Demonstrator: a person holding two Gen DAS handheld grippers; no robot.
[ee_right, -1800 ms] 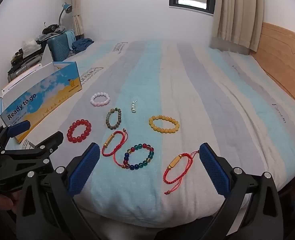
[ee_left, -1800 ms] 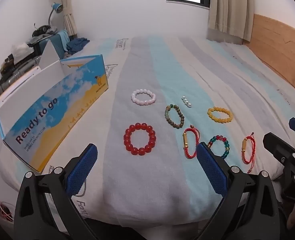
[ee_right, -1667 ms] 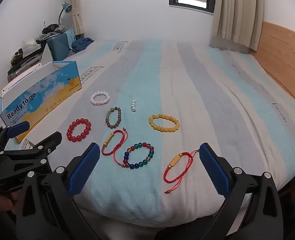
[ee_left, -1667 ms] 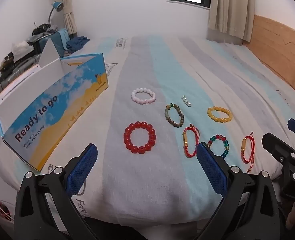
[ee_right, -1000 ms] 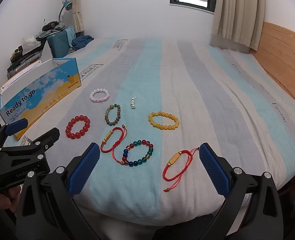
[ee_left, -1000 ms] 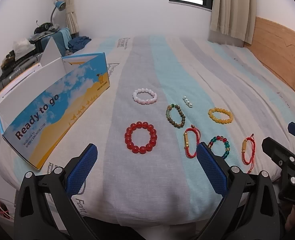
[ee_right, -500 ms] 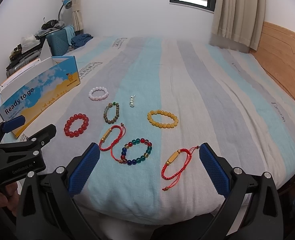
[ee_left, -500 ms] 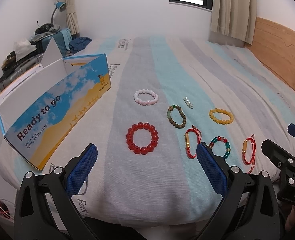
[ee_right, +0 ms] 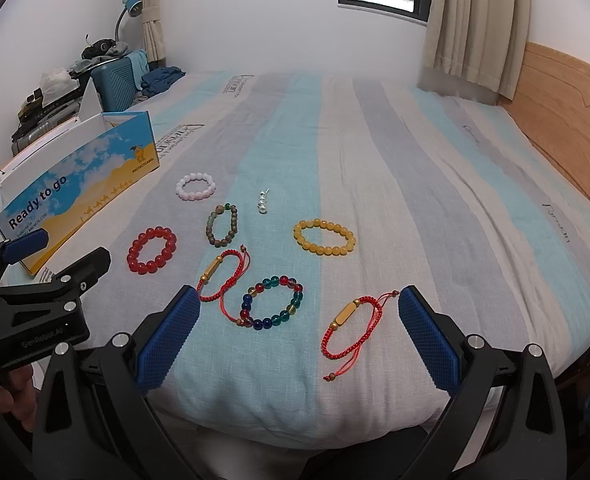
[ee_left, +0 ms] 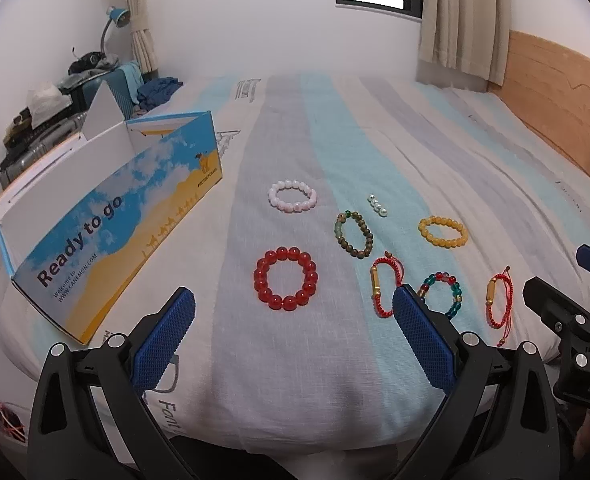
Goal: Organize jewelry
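Bracelets laid out on the striped bed (ee_right: 435,184).
Right gripper (ee_right: 295,334) hangs wide open above the multicolour bracelet (ee_right: 272,301) and red cord bracelet (ee_right: 351,330).

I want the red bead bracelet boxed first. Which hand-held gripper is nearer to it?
Left. The left hand-held gripper sits open just in front of the red bead bracelet; the right hand-held gripper is off to the bracelet's right.

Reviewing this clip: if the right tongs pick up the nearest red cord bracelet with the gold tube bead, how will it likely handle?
The red cord bracelet is thin braided cord with loose tails, so it will probably droop and lose its loop shape. It looks light; the gold tube may swing lowest. Lying flat on the soft bedspread, it could be hard for the open right tongs to get under.
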